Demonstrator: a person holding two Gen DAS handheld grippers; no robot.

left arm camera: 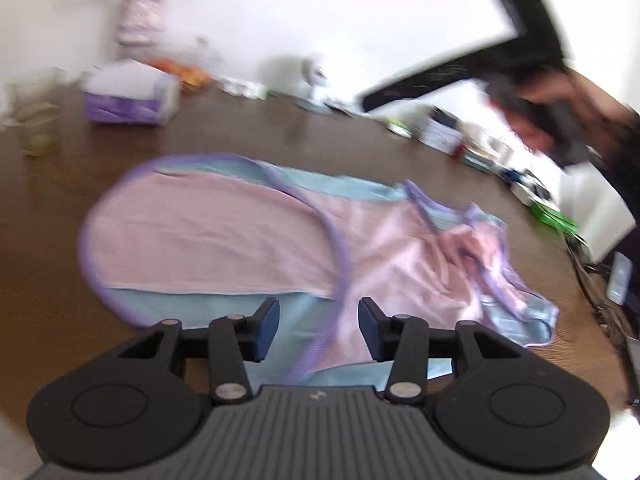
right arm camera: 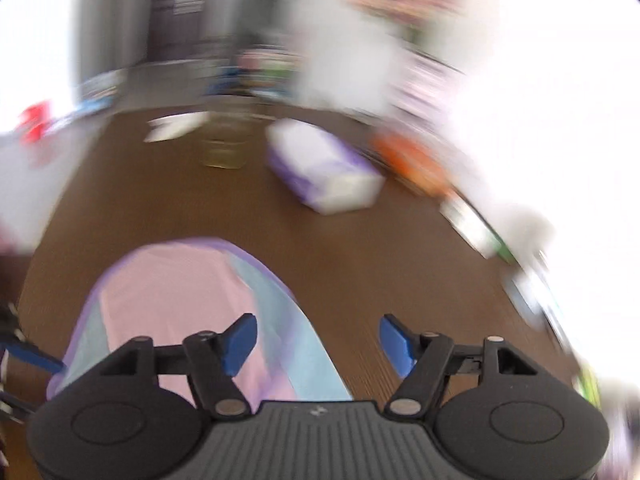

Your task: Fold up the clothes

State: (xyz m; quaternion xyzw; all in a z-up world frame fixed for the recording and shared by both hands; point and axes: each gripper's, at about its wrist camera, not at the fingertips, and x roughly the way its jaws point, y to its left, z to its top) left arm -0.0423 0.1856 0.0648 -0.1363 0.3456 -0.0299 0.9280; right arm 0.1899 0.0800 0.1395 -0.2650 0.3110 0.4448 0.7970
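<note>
A pink and light-blue garment with purple trim (left arm camera: 224,236) lies partly folded on the brown table (left arm camera: 60,200). Its right end is bunched up (left arm camera: 476,252). My left gripper (left arm camera: 319,330) is open and empty, just above the garment's near edge. My right gripper (right arm camera: 318,344) is open and empty, above the table beside the garment's rounded end (right arm camera: 176,280). In the left wrist view the right gripper (left arm camera: 520,40) shows as a dark blurred shape raised at the upper right, held by a hand. Both views are blurred.
A purple and white tissue pack (left arm camera: 128,98) (right arm camera: 324,168), a glass jar (left arm camera: 36,120) (right arm camera: 224,148), a flower vase (left arm camera: 140,16), a small white fan (left arm camera: 316,80), orange items (right arm camera: 412,164) and boxes (left arm camera: 440,132) line the table's far and right sides.
</note>
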